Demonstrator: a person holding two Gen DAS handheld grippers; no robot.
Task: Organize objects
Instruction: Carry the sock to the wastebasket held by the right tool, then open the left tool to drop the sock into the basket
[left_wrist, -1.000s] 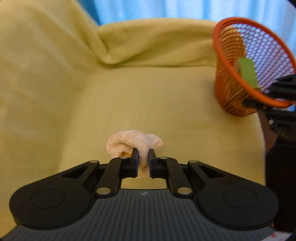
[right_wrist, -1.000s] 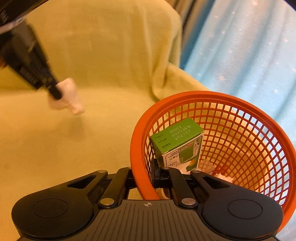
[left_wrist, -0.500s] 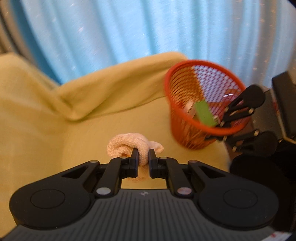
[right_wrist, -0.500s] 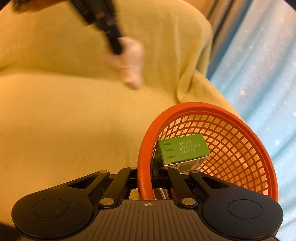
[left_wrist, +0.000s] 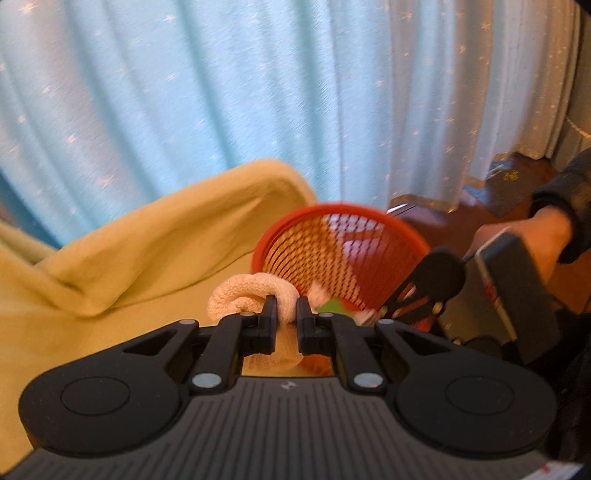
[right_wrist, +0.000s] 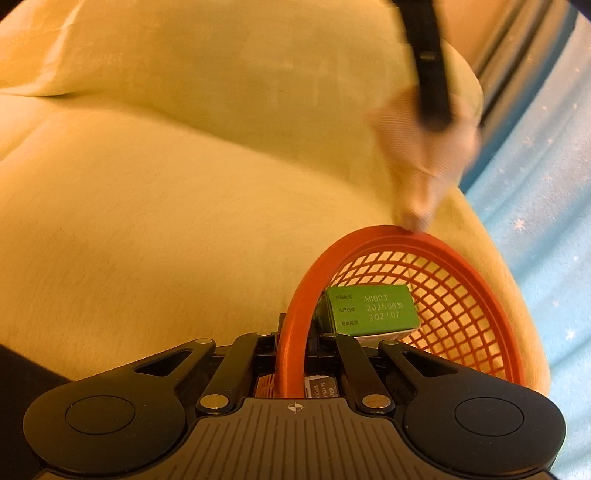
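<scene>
My left gripper (left_wrist: 286, 314) is shut on a rolled pale pink cloth (left_wrist: 243, 297) and holds it in the air just beside the rim of the orange mesh basket (left_wrist: 332, 218). In the right wrist view the cloth (right_wrist: 424, 166) hangs blurred right above the basket's far rim (right_wrist: 388, 230). My right gripper (right_wrist: 295, 338) is shut on the basket's near rim and holds the basket tilted. A green-topped box (right_wrist: 371, 308) lies inside the basket, with some white items under it.
The basket rests on a sofa covered in yellow fabric (right_wrist: 166, 221). A light blue curtain (left_wrist: 221, 92) hangs behind the sofa arm (left_wrist: 177, 221). A dark wooden floor (left_wrist: 517, 184) shows at the right, past the person's hand (left_wrist: 535, 232).
My left gripper has lifted the pink cloth off the seat and carried it right, up to the basket rim. My right gripper has kept its hold and tilted the basket further.
</scene>
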